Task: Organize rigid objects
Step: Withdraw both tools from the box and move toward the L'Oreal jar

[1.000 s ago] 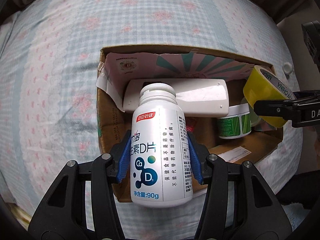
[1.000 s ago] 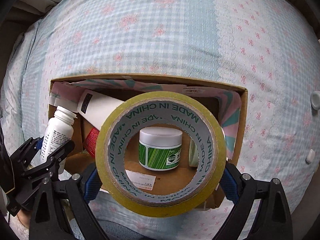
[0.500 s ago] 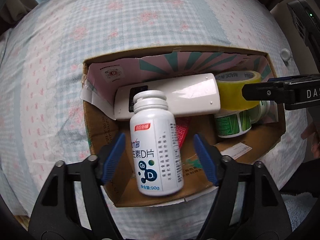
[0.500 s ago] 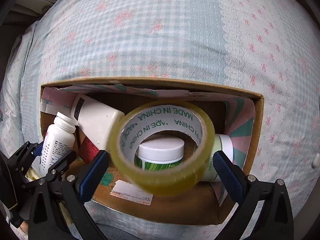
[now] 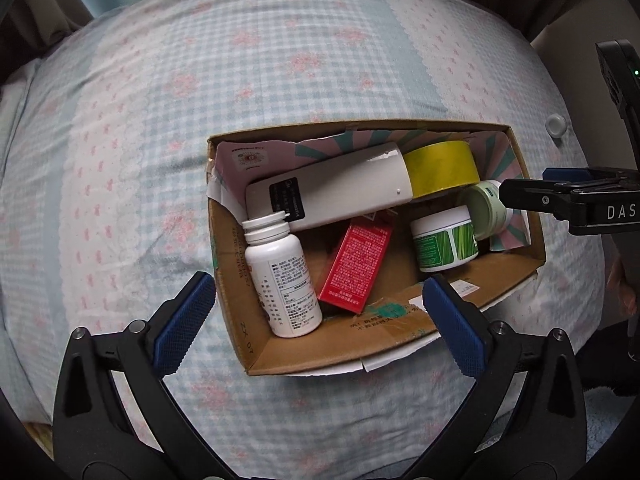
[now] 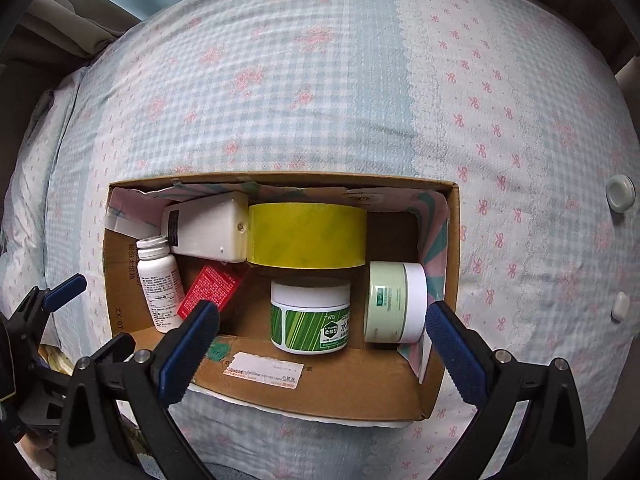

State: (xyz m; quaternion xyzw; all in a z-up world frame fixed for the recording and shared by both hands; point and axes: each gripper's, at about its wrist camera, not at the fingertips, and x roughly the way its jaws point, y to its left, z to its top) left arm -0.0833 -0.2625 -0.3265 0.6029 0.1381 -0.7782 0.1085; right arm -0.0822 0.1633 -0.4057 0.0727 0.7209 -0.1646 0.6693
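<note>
Six rigid items lie inside the open brown cardboard box [image 5: 352,344] that sits on the bed's blue-and-white checked sheet with pink bows [image 5: 200,92]. At the box's left end the white plastic pill bottle with printed label [image 5: 282,276] lies on its side, cap toward the far wall. Just beside it, a red rectangular carton [image 5: 356,266] leans tilted, its upper end tucked under the long white plastic casing with a black label [image 5: 332,190], which runs slantwise along the far wall. Touching the casing's right end, the yellow roll of packing tape [image 6: 306,236] stands on edge against the far wall. In front of the tape, a white jar with a green striped label [image 6: 310,318] stands upright on the box floor. To its right, a pale green jar with a white lid [image 6: 394,302] lies on its side near the right wall.

The left claw [image 5: 320,316] hangs over the box's left part, blue pads [image 5: 186,320] spread wide and opening, nothing between them touched. The right claw [image 6: 320,344] hovers over the right part, equally wide and empty. Two small white caps, one round [image 6: 620,199] and one smaller [image 6: 620,305], rest on the sheet well apart from the box.
</note>
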